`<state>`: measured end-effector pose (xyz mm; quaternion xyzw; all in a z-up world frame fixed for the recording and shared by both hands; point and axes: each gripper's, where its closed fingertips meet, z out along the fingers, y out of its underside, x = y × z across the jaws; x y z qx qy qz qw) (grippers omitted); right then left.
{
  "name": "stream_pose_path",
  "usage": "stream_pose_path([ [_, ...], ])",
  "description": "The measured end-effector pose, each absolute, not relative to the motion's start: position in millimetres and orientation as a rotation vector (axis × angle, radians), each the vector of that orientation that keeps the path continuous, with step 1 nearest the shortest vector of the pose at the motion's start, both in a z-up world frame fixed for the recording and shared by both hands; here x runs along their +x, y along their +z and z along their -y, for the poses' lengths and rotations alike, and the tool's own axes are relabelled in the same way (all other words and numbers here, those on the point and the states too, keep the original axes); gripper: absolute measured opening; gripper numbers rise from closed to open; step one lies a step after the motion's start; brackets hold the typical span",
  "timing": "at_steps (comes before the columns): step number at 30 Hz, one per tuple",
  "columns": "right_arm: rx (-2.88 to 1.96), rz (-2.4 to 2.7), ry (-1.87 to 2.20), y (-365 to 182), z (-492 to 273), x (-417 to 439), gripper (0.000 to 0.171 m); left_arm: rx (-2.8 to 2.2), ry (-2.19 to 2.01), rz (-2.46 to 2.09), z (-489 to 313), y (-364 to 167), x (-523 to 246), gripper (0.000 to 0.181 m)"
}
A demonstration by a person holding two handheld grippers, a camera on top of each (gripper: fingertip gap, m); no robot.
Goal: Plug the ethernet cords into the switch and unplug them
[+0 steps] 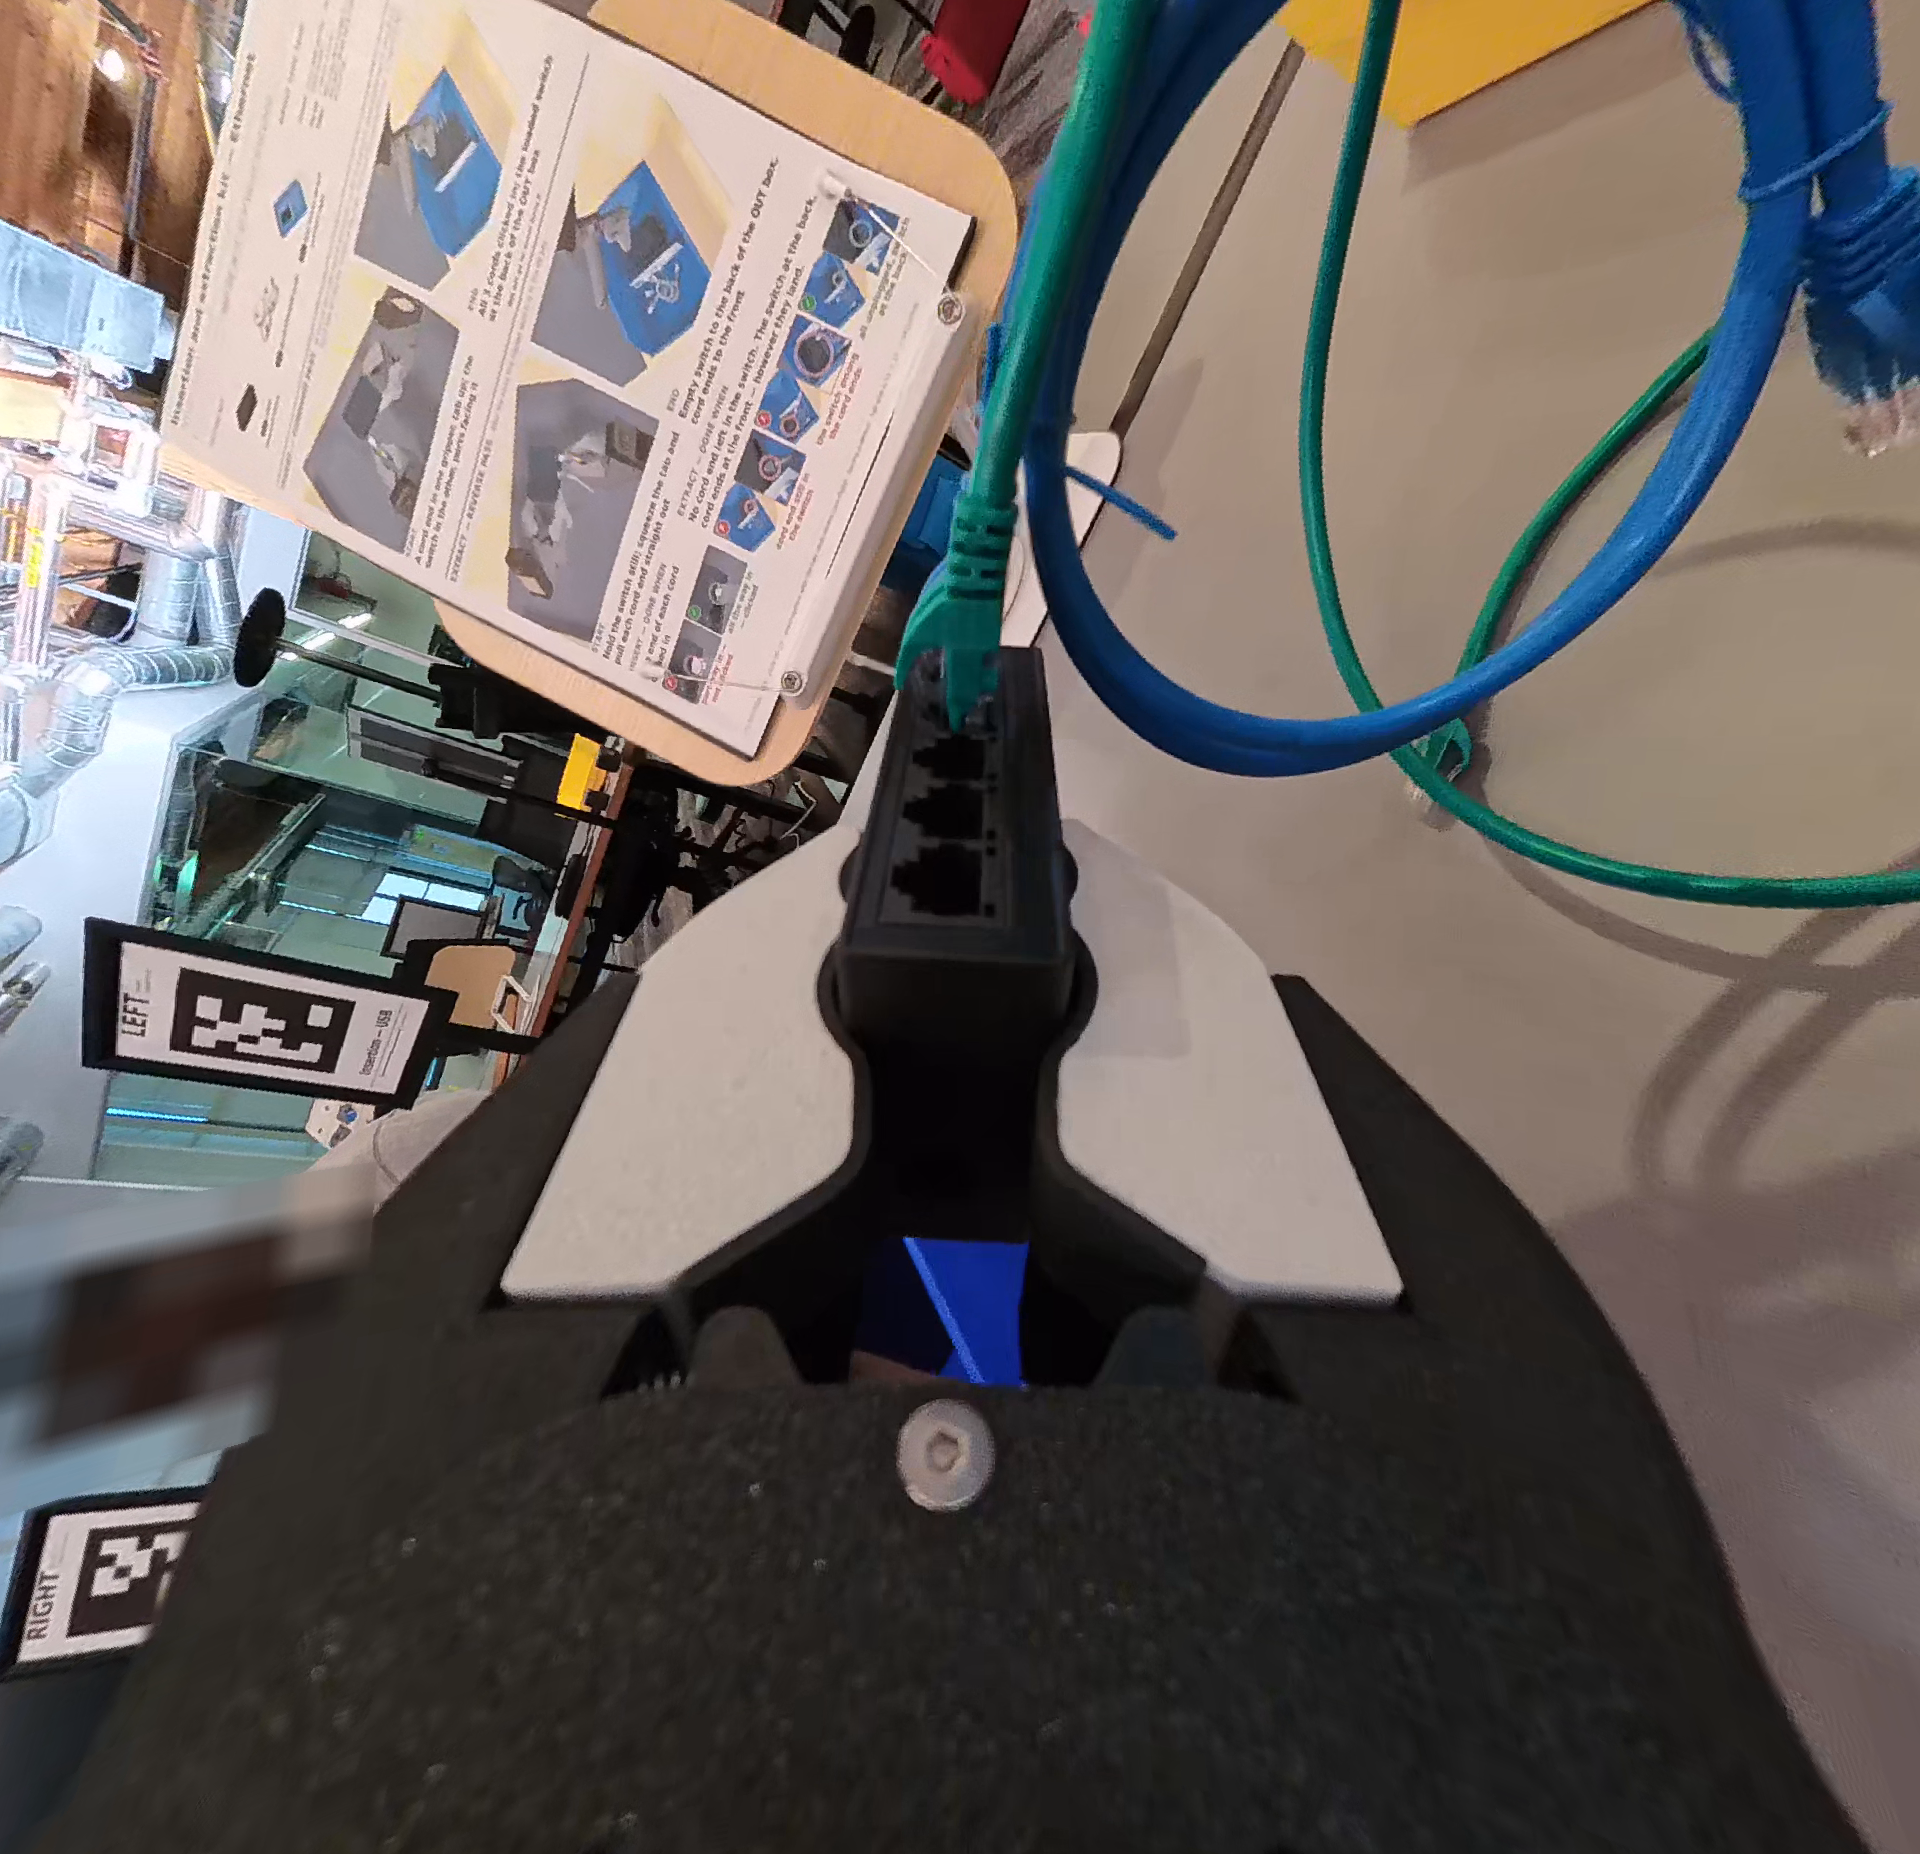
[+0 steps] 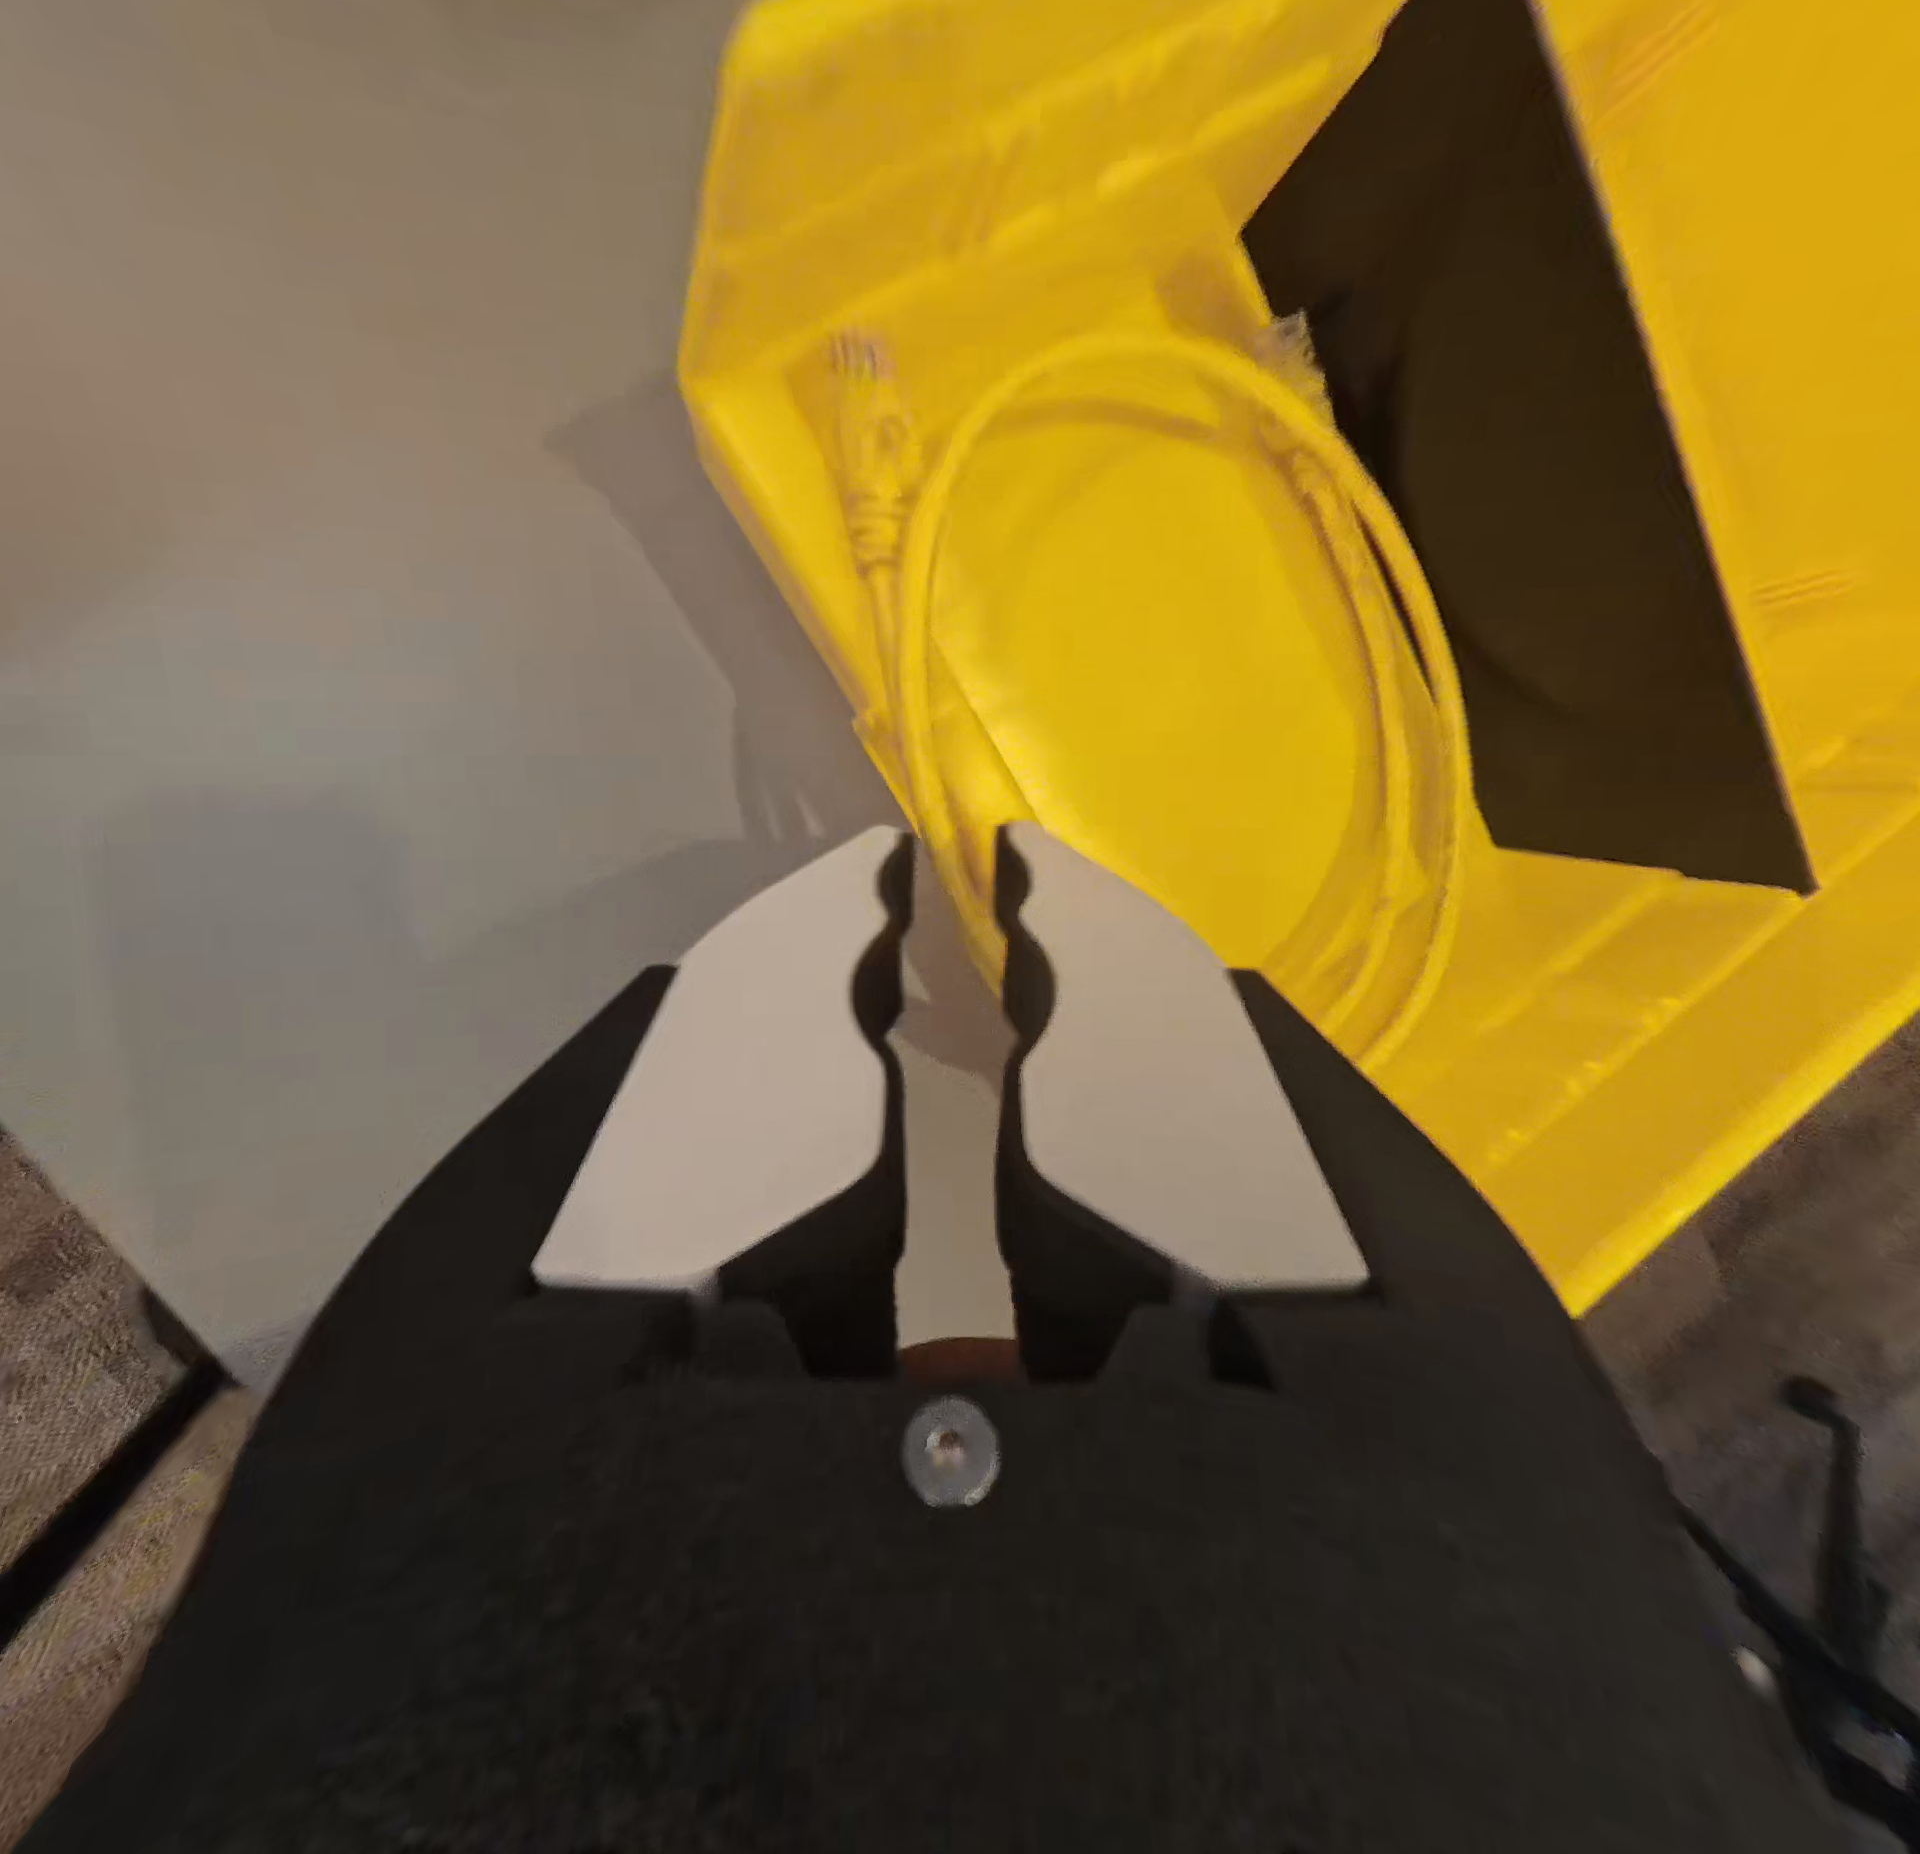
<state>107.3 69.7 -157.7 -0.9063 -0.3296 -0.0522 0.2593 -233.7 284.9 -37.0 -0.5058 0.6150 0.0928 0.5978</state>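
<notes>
A black ethernet switch (image 1: pixel 961 848) is clamped between the jaws of the left gripper (image 1: pixel 958 931), its row of ports facing the camera. A green ethernet cord (image 1: pixel 977 568) is plugged into the farthest port; the nearer ports are open. A coiled blue ethernet cord (image 1: pixel 1756 298) hangs beside it, its plug loose at the upper right, above a grey table (image 1: pixel 1558 973). A printed instruction sheet (image 1: pixel 582 350) on a wooden board stands behind. The right gripper (image 2: pixel 954 848) holds nothing, its jaws slightly parted, pointing at a coiled yellow ethernet cord (image 2: pixel 1226 661) lying in a yellow bin (image 2: pixel 1039 194) on the table.
</notes>
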Motion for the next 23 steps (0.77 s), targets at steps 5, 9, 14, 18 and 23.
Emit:
stream_pose_path([
  [5, -2.473, 0.889, -0.15, -149.9, -81.0, 113.4, 0.01, -1.159, 0.218, -1.425, -283.4, -35.6, -232.7, 0.029],
  [9, -2.583, 0.917, -0.04, -160.3, -86.7, 104.7, 0.011, -1.128, 0.205, -1.436, -278.0, -37.6, -228.9, 0.029],
  [14, -2.574, 0.904, -0.09, -155.4, -99.1, 98.9, 0.029, -1.089, 0.239, -1.465, -272.7, -45.7, -228.4, 0.03],
  [18, -2.396, 0.844, -0.154, -116.7, -106.7, 71.9, 0.036, -1.084, 0.221, -1.471, -272.2, -49.5, -228.9, 0.03],
  [23, -1.942, 0.812, 0.155, -53.1, -103.3, -32.9, 0.031, -1.005, 0.227, -1.496, -266.5, -53.0, -225.0, 0.03],
])
